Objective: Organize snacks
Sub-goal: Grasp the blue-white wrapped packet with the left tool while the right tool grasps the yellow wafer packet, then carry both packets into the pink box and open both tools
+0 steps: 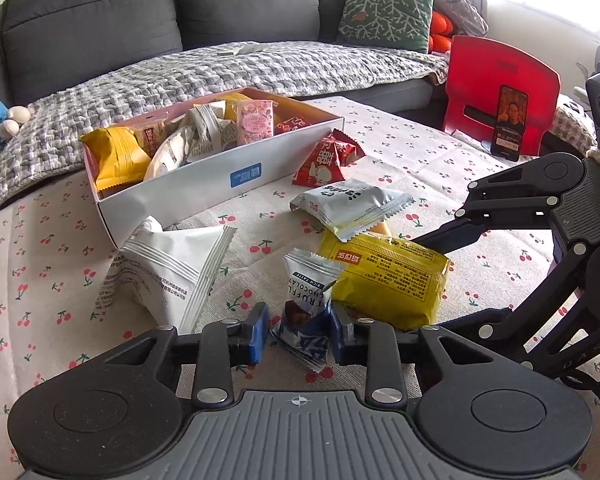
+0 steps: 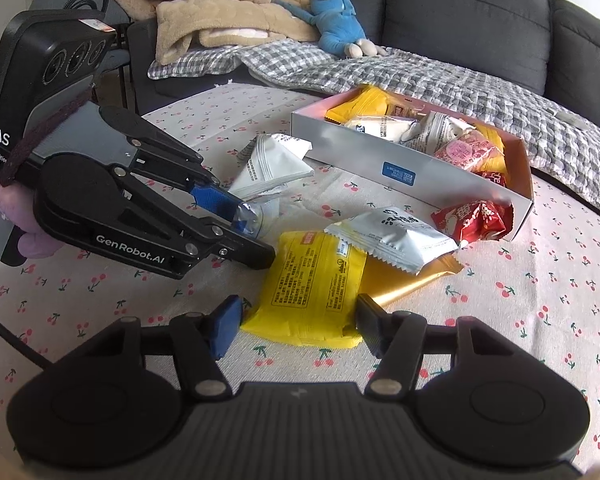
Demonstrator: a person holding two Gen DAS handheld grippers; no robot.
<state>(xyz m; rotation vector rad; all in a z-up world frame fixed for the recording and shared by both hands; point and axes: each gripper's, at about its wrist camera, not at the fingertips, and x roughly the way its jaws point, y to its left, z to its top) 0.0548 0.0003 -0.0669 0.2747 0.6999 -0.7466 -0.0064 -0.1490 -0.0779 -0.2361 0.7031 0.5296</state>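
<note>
A small truffle chocolate packet (image 1: 306,300) stands on the cherry-print cloth, and my left gripper (image 1: 300,332) is shut on its lower part, with blue pads on both sides. The right wrist view shows the same grip (image 2: 252,232), the packet (image 2: 256,216) crumpled between the fingers. My right gripper (image 2: 298,324) is shut on a yellow snack packet (image 2: 312,284), one pad at each side edge. A white box (image 1: 204,184) (image 2: 360,152) behind holds several snacks. Loose on the cloth lie a white packet (image 1: 168,272), a silver packet (image 1: 352,204) and a red packet (image 1: 324,160).
A gold wrapper (image 2: 412,276) lies under the silver packet. A grey sofa with a checked blanket (image 1: 220,68) runs behind the table. A phone (image 1: 510,120) leans on a red stand at the right. A blue plush toy (image 2: 336,20) and a beige coat (image 2: 204,4) lie on the sofa.
</note>
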